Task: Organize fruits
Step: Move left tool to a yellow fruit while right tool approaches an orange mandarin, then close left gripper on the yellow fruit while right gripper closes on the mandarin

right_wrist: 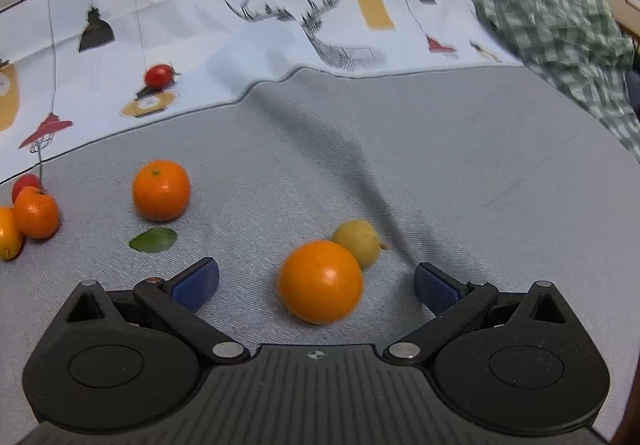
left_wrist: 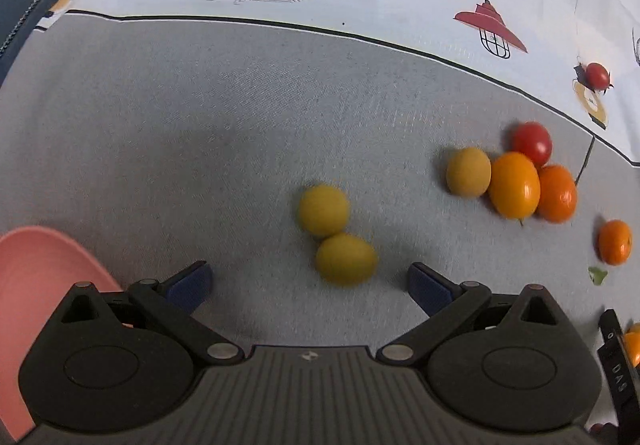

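My left gripper (left_wrist: 310, 285) is open over the grey cloth, with a yellow fruit (left_wrist: 346, 259) between its fingertips and a second yellow fruit (left_wrist: 323, 210) touching it behind. A cluster of a tan fruit (left_wrist: 468, 172), an orange fruit (left_wrist: 514, 185), a mandarin (left_wrist: 557, 193) and a red tomato (left_wrist: 533, 143) lies to the right. My right gripper (right_wrist: 316, 285) is open with an orange (right_wrist: 321, 281) between its fingertips and a yellow fruit (right_wrist: 358, 243) touching it behind. A mandarin (right_wrist: 161, 195) lies to the left.
A pink plate (left_wrist: 40, 269) sits at the left gripper's lower left. A lone mandarin (left_wrist: 615, 242) and a green leaf (right_wrist: 153, 239) lie on the cloth. A tomato (right_wrist: 159, 75) rests on the printed white cloth (right_wrist: 240, 45). A green checked cloth (right_wrist: 560, 37) is heaped at the right.
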